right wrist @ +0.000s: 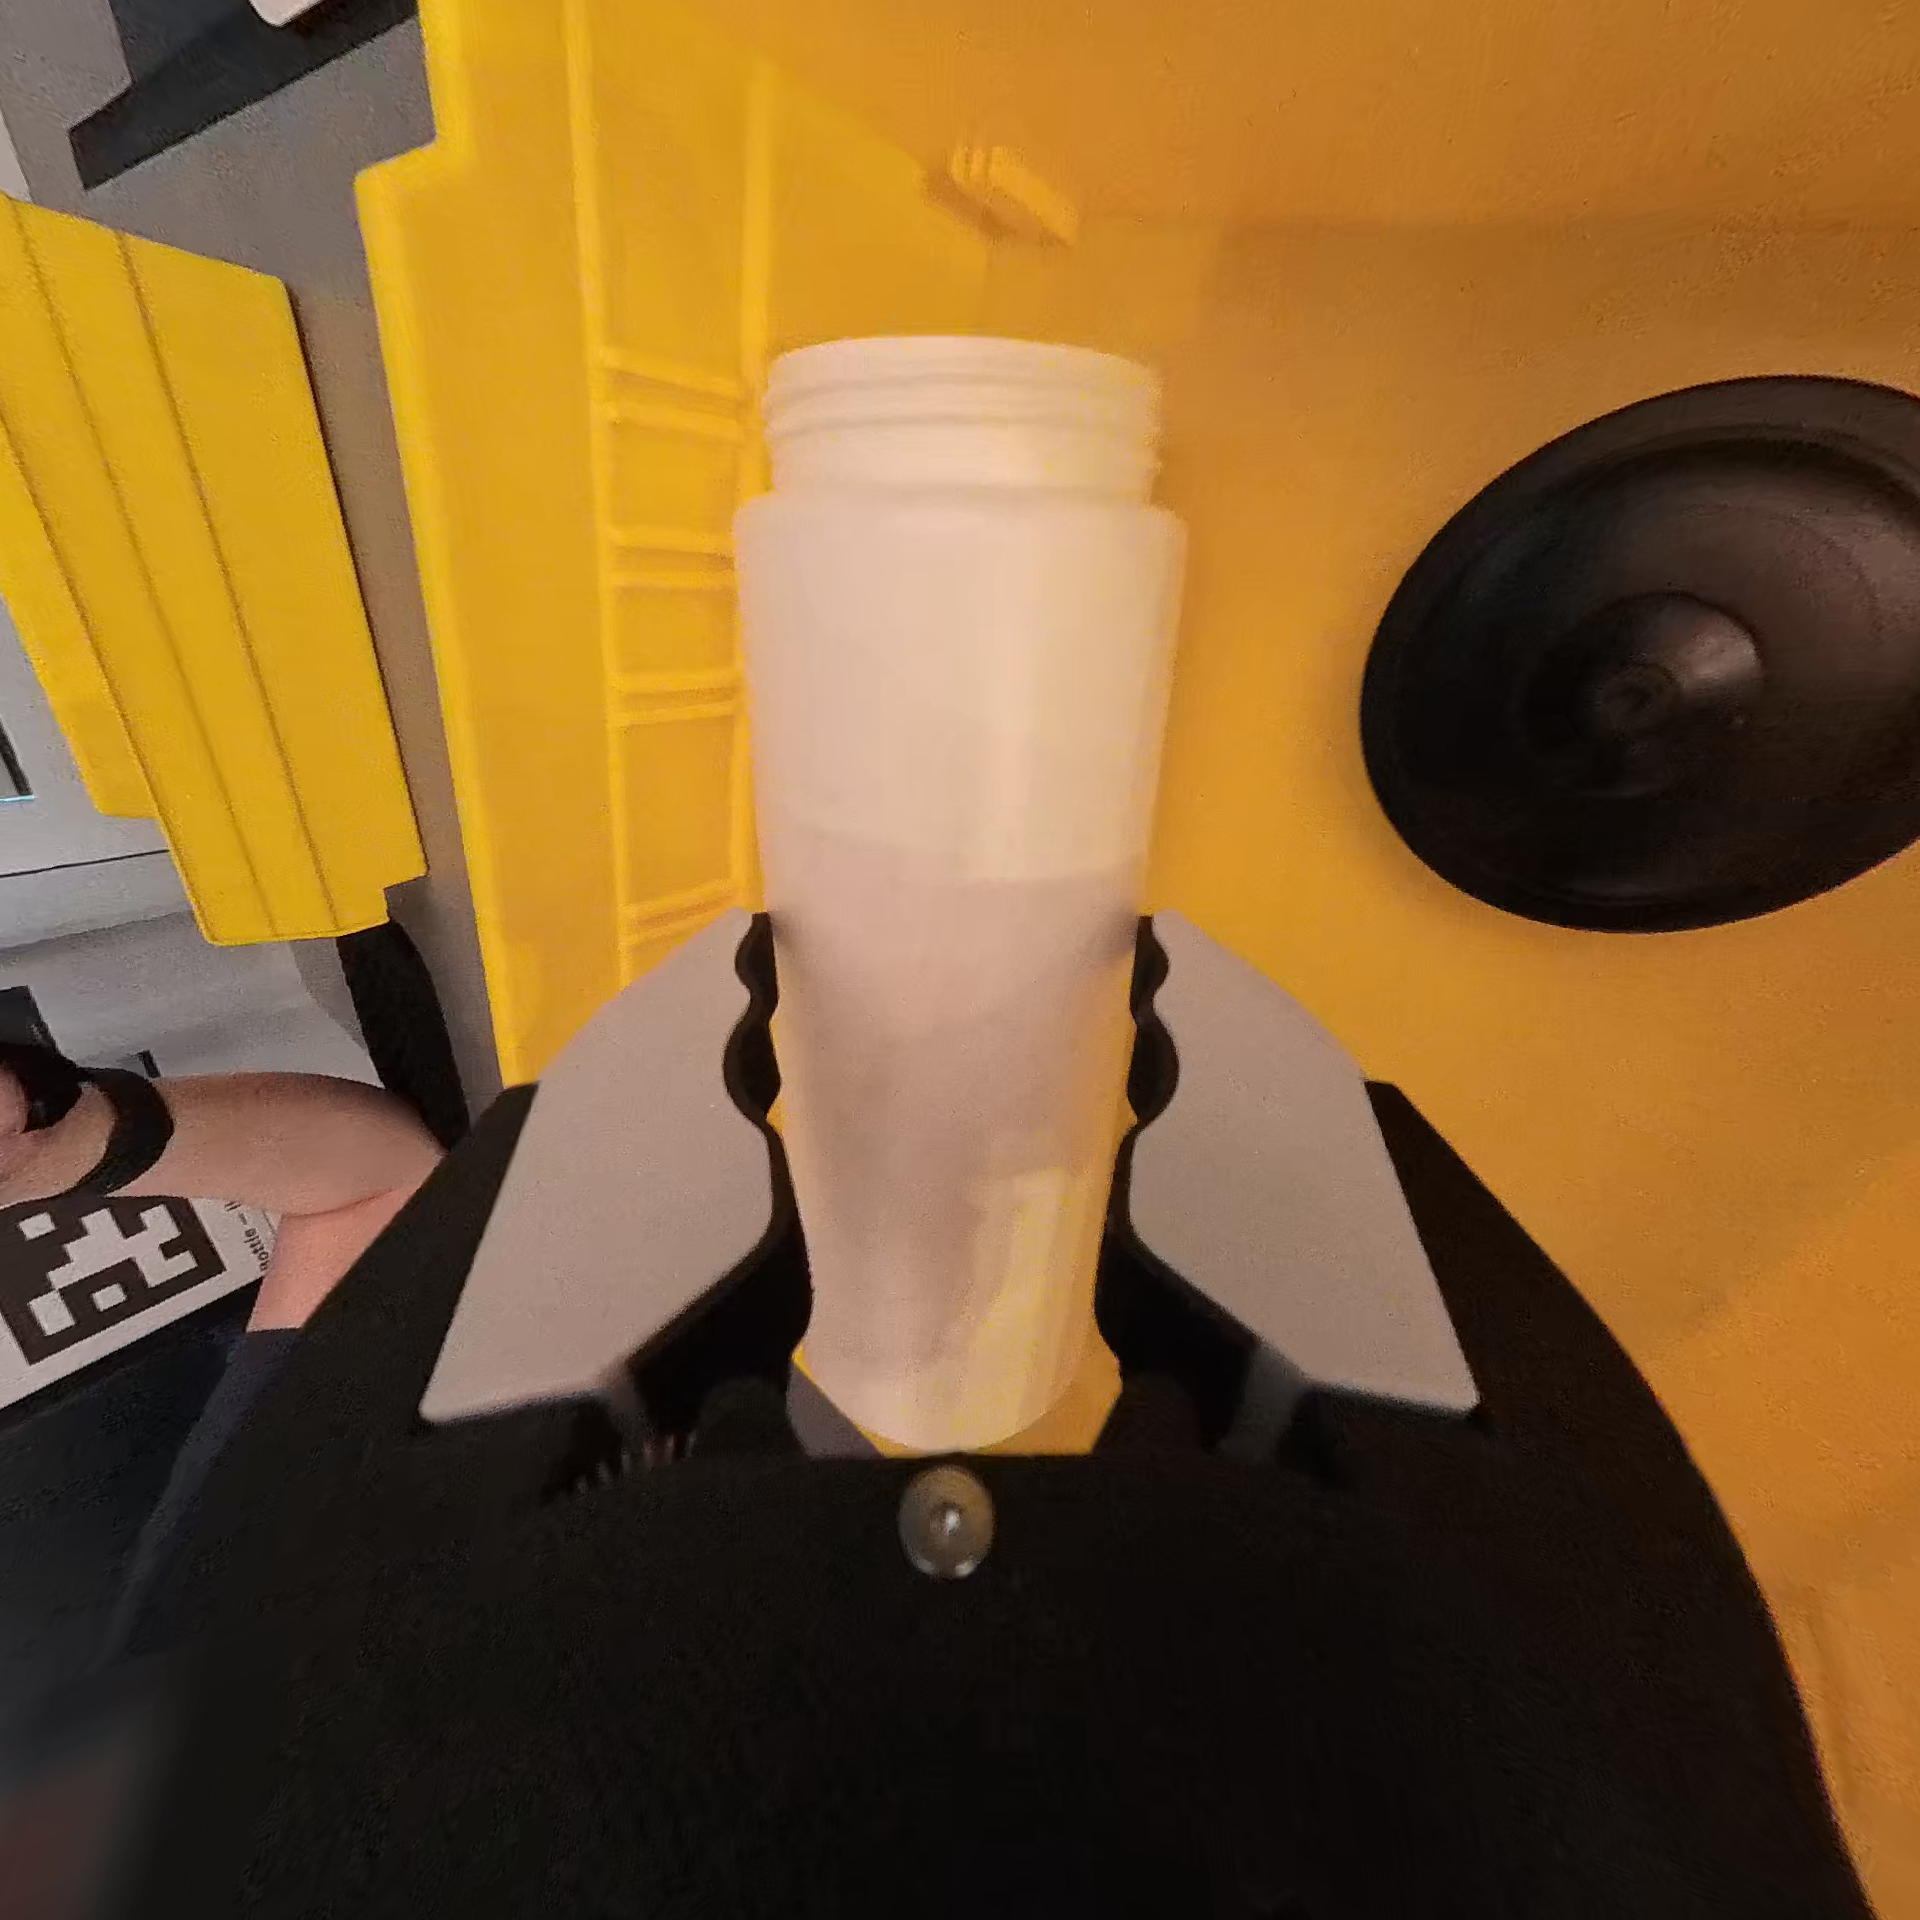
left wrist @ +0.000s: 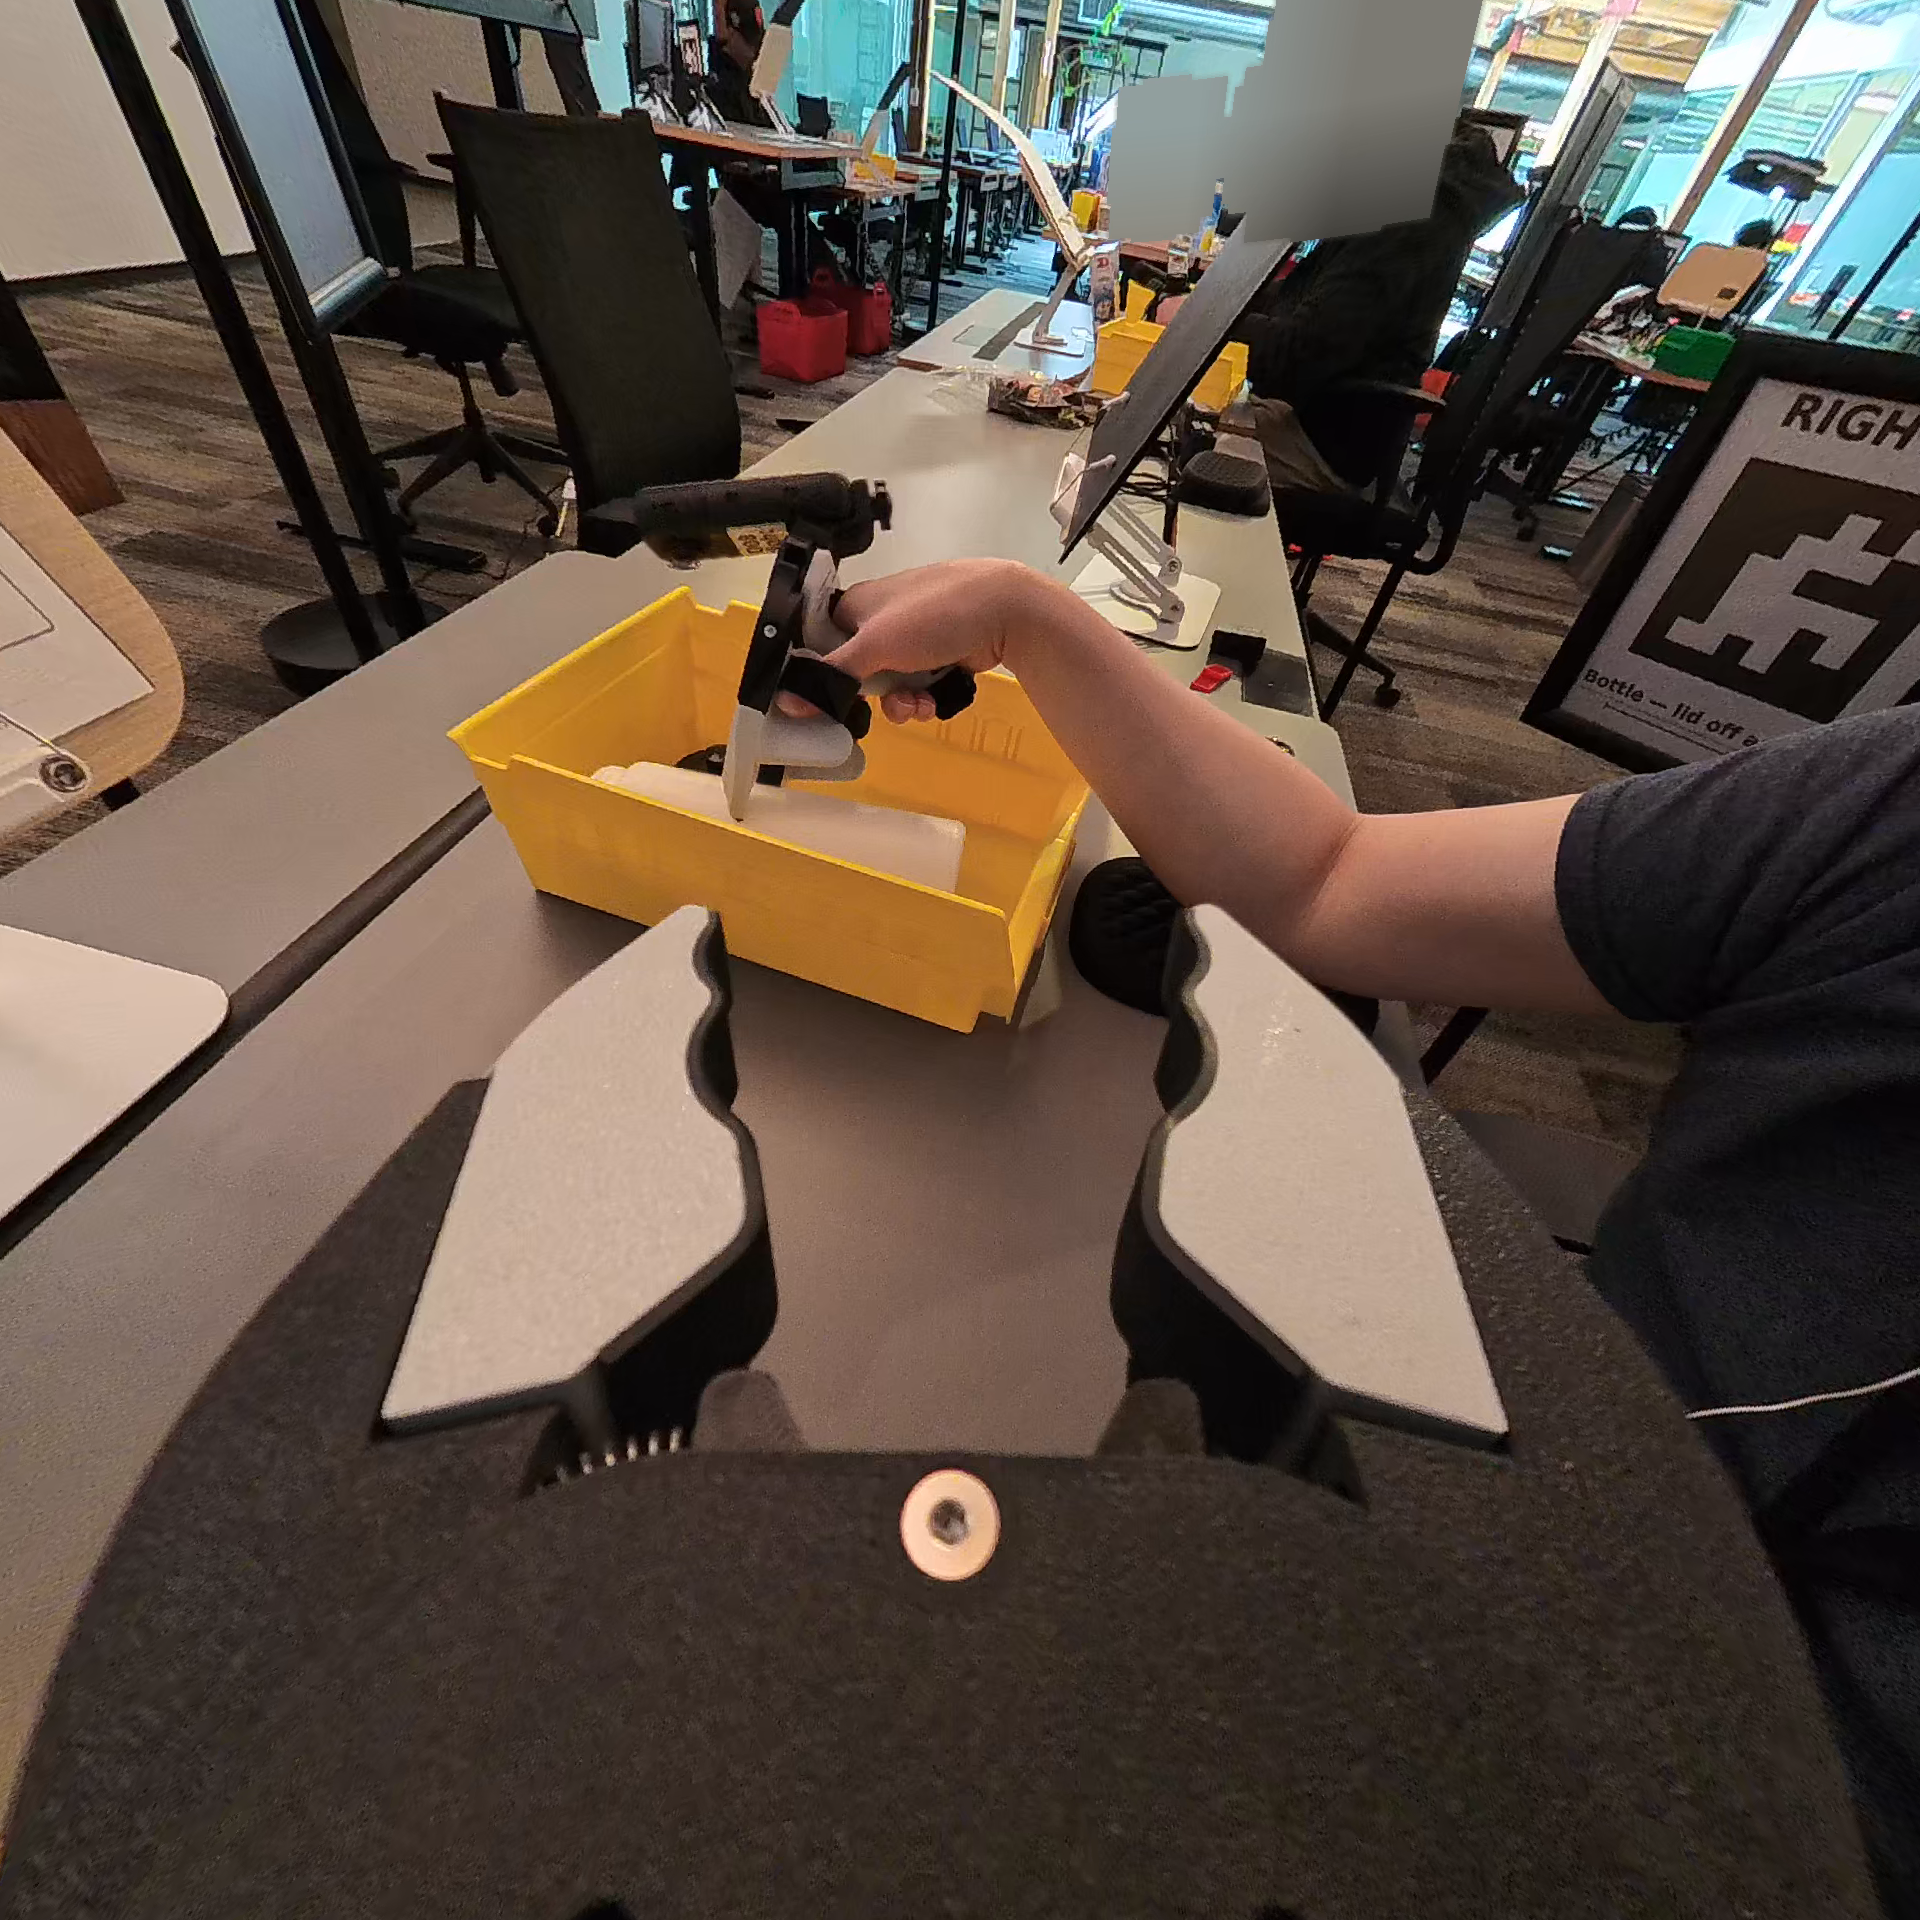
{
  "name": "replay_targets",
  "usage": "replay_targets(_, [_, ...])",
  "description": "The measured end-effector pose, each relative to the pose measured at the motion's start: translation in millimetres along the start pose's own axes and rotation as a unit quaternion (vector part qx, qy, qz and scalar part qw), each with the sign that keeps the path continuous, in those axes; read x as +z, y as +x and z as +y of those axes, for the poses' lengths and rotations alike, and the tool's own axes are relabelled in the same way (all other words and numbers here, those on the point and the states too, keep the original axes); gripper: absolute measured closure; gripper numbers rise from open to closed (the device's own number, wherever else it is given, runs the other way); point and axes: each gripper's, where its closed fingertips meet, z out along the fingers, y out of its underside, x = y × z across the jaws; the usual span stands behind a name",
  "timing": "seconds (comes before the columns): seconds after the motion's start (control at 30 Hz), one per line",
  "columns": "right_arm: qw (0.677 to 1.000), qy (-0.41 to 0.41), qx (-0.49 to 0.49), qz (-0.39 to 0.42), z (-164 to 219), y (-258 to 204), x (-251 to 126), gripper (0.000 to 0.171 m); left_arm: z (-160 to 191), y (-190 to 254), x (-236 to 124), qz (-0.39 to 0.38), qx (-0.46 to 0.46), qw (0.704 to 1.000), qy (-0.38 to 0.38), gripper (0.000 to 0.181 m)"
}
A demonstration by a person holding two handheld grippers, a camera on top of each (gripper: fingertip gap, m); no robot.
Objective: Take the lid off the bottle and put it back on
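At the near edge of the grey worktop [left wrist: 935, 1195] the left gripper [left wrist: 940, 1049] is held low, its jaws wide apart with nothing but bare surface between them; it appears to be kept in reserve, aimed toward the bin [left wrist: 727, 894] just ahead. Toward the middle of the worktop the yellow bin is set, and the white bottle [right wrist: 961, 831] is seen lying on its side on the bin floor, its threaded neck bare. The right gripper [right wrist: 951, 1132] is reached down into the bin, and its jaws are set narrowly around the lower body of the bottle, touching or all but touching both sides; whether a firm grip is made cannot be told. The bottle is probably being taken at the body so that the neck is left free for the lid. To the right on the bin floor, apart from the bottle, the black lid [right wrist: 1652, 665] is laid flat. The removal is thus judged done and the refitting not yet. The bin walls stand close round the bottle and could hinder a lift. Just beyond the bin's right end a black pad [left wrist: 1127, 935] is seen on the worktop.
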Motion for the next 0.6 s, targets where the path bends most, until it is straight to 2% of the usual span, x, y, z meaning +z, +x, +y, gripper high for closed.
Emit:
replay_targets(0.13, [0.999, 0.005, -0.030, 0.015, -2.5, -1.9, -4.0, 0.105, -0.1, -2.2, -2.8, -0.007, 0.004, 1.000, -0.004, 0.102])
replay_targets(0.23, [0.996, 0.045, -0.077, 0.029, -11.3, -12.1, -20.5, 0.096, 0.9, -8.4, -11.9, -0.028, 0.015, 0.999, -0.020, 0.105])
replay_targets(0.3, [0.987, 0.090, -0.121, 0.059, -15.0, -20.1, -43.4, 0.093, 2.5, -20.8, -26.7, -0.070, 0.028, 0.996, -0.042, 0.107])
replay_targets(0.37, [0.969, 0.158, -0.171, 0.087, -22.7, -30.6, -76.5, 0.093, 4.2, -47.0, -51.7, -0.155, 0.044, 0.985, -0.066, 0.108])
replay_targets(0.43, [0.939, 0.225, -0.218, 0.143, -31.2, -32.9, -111.9, 0.097, 5.2, -80.1, -88.1, -0.261, 0.050, 0.961, -0.082, 0.109])
replay_targets(0.53, [0.887, 0.296, -0.302, 0.187, -35.5, -36.9, -147.5, 0.117, 20.7, -123.0, -155.1, -0.401, 0.022, 0.907, -0.128, 0.114])
replay_targets(0.6, [0.884, 0.300, -0.294, 0.205, -31.9, -22.0, -158.2, 0.118, 41.3, -141.5, -202.1, -0.479, -0.012, 0.859, -0.182, 0.121])
